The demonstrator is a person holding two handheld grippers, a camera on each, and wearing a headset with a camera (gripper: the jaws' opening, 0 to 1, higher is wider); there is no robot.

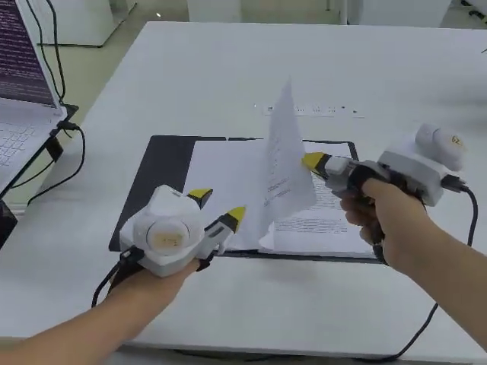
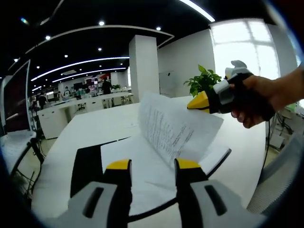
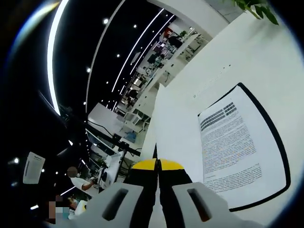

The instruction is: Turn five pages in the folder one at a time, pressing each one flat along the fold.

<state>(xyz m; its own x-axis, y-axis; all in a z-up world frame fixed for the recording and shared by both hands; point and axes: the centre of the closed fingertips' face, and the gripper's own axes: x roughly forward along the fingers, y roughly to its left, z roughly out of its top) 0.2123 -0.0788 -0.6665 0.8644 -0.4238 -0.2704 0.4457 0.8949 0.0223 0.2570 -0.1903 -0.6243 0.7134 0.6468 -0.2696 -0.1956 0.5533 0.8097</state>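
Head view: 1 page (image 1: 285, 152) is held up over the folder (image 1: 156, 182), pinched at its right edge by the right gripper (image 1: 313, 161). The left gripper (image 1: 218, 206) is spread wide. The page is judged light, floppy.

Right gripper (image 3: 157, 164) tight on raised page (image 3: 178, 128); beyond — printed sheet (image 3: 230, 147) in folder (image 3: 275, 134)

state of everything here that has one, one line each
folder: open, flat on the table
lifted page: upright mid-turn, held at its edge
right claw: shut on the lifted page
left claw: open, holding nothing
laptop: lid open, screen lit
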